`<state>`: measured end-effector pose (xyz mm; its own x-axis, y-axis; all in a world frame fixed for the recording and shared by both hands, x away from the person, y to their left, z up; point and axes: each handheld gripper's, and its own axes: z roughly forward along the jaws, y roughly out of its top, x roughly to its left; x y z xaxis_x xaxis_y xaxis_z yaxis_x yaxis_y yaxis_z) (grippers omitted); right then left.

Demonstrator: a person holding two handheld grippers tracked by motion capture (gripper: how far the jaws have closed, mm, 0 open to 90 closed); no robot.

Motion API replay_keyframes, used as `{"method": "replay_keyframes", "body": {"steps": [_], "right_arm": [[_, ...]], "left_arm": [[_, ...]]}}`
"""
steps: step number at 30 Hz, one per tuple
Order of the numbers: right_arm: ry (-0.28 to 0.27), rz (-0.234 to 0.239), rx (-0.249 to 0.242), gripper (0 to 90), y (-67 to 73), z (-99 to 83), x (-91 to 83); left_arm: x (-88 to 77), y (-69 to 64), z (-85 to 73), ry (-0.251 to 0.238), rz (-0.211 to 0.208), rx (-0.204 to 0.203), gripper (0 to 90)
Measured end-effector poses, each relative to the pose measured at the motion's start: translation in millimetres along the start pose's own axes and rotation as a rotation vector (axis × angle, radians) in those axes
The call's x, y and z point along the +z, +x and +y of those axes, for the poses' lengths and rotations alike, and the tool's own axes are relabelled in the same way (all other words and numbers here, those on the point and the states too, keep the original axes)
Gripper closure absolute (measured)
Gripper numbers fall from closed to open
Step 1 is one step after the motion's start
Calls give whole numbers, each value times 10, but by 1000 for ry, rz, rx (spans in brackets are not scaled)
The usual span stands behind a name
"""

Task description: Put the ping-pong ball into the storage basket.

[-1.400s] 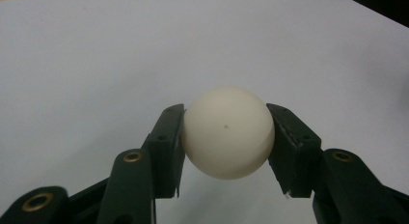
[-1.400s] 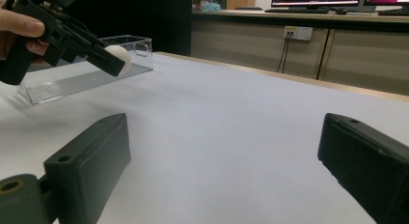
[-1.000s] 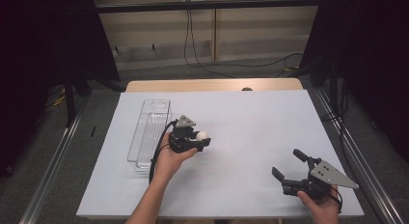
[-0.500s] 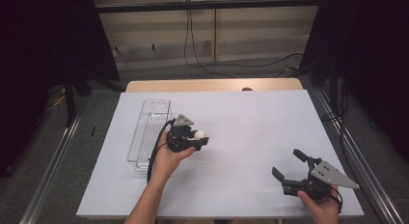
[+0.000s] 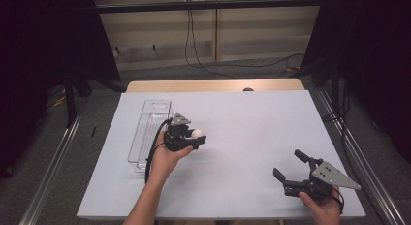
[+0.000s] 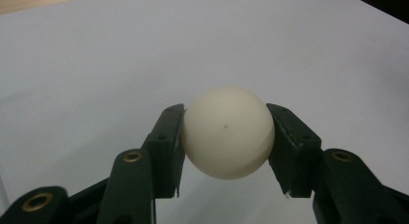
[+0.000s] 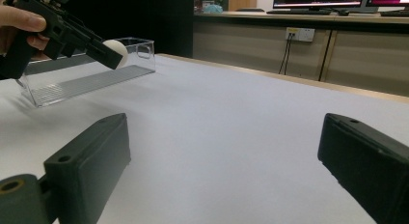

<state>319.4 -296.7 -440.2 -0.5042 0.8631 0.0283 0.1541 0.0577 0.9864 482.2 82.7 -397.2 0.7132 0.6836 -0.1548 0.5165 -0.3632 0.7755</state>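
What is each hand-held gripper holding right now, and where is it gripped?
The left hand-held gripper clamps a white ball across its middle. The right hand-held gripper holds nothing.

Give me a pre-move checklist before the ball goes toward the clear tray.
1. Left gripper shut on the white ball, a pad on each side: ok.
2. Ball lifted off the white table cover: ok, in the right gripper view it hangs above the surface.
3. Clear tray upright, open side up: ok.
4. Tray holds nothing that would block the ball: cannot tell for certain; looks empty.
5. Right gripper open, away from the tray: ok.
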Motion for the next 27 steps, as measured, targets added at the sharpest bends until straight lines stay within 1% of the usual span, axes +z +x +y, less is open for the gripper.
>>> {"method": "replay_keyframes", "body": {"steps": [2, 4, 5, 7, 8, 9, 11, 14, 15, 16, 19, 21, 22, 23, 24, 25, 26, 27], "right_arm": [[-3, -2, 2, 37, 1, 1, 1], [-1, -2, 4, 37, 0, 1, -1], [-2, -2, 4, 37, 0, 0, -1], [-2, -2, 4, 37, 0, 1, -1], [-3, 1, 5, 37, 1, 1, 2], [-2, -2, 4, 37, 0, 2, 0], [-2, -1, 3, 37, -1, 1, 1], [-2, -4, 3, 37, -2, 0, 1], [-2, -3, 4, 37, -2, 0, 1], [-2, -2, 4, 37, -1, 0, 1], [0, -2, 3, 37, 0, 0, 0], [-2, -1, 7, 37, 3, -1, 5], [-1, 2, 6, 37, 2, -1, 6], [-2, 2, 3, 37, 1, -2, 7], [-4, 1, 0, 38, 0, -2, 10], [-6, -2, 4, 37, 3, -2, 12], [-4, 1, 2, 38, 3, -2, 12], [-4, 1, -2, 37, 2, -3, 11]], "left_arm": [[-6, 15, 0, 0, -1, 2, 511], [-12, 18, -1, -7, -3, -14, 512], [-18, 38, -2, -5, -4, 4, 512], [-26, 37, 1, -15, 0, -21, 512], [-35, 48, 3, -9, 5, -13, 512], [-39, 52, 0, -8, 0, -16, 512], [-43, 61, 0, -3, 6, -7, 512], [-45, 65, -1, -7, 9, -13, 511], [-37, 61, -6, -22, 9, -27, 512], [-49, 71, -4, -7, 10, -20, 512], [-68, 94, -3, -3, 5, -24, 512], [-74, 100, -3, -12, 5, -30, 512], [-88, 109, 0, -5, 5, -25, 512], [-91, 111, 1, -13, 5, -30, 512], [-109, 128, 1, 1, 6, -17, 512], [-112, 131, 3, 0, 10, -16, 512], [-108, 128, -1, -14, 4, -33, 511], [-105, 124, -1, -23, 6, -46, 512]]}}
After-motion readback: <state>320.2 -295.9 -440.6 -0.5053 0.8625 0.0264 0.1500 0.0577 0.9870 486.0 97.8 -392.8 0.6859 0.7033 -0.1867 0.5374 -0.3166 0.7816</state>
